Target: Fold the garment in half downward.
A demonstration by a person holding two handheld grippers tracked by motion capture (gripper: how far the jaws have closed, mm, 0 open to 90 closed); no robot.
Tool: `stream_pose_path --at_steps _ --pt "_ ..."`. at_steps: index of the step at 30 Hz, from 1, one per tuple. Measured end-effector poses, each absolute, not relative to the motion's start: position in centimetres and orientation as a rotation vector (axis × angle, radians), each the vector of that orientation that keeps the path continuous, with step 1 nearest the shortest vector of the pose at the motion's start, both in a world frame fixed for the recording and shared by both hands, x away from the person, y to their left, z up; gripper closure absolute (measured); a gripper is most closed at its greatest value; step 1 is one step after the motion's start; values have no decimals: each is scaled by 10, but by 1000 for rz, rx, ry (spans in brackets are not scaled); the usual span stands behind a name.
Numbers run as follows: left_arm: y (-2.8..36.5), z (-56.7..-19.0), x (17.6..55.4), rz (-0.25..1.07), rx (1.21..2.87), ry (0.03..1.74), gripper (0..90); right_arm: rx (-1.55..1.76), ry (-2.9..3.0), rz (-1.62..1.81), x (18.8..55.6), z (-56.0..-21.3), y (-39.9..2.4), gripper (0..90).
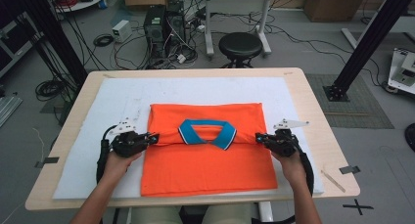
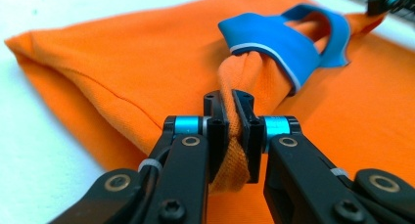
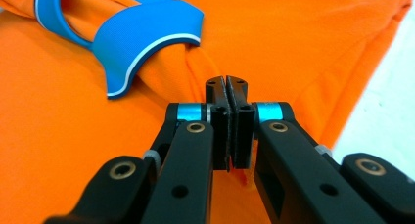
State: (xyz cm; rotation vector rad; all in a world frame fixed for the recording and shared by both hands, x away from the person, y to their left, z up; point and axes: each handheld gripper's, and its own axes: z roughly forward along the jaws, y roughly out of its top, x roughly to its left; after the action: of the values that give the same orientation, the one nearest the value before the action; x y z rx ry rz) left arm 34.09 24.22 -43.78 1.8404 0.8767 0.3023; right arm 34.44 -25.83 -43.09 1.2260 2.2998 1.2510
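An orange polo shirt point(image 1: 210, 165) with a blue collar point(image 1: 208, 132) lies on the white mat, its upper part folded down so the collar sits mid-shirt. My left gripper point(image 1: 155, 137) is at the left end of that fold. In the left gripper view it point(image 2: 229, 99) is shut on a bunched ridge of orange fabric point(image 2: 147, 62) running up to the collar point(image 2: 274, 43). My right gripper point(image 1: 258, 137) is at the right end of the fold. In the right gripper view it point(image 3: 226, 87) is pinched tight on a thin edge of the shirt point(image 3: 293, 38) near the collar point(image 3: 147, 33).
The white mat point(image 1: 98, 136) covers most of the wooden table point(image 1: 318, 136). Beyond the table's far edge stand a black stool point(image 1: 240, 45), a computer tower point(image 1: 155, 31) and loose cables on the floor. A black frame post point(image 1: 367, 43) rises at the right.
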Motion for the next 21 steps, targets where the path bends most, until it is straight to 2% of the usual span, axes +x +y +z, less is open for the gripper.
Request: stream_pose_path --at_steps 21 --pt "249 -437 285 243 1886 762 847 1193 2305 1291 289 -413 -282 900"
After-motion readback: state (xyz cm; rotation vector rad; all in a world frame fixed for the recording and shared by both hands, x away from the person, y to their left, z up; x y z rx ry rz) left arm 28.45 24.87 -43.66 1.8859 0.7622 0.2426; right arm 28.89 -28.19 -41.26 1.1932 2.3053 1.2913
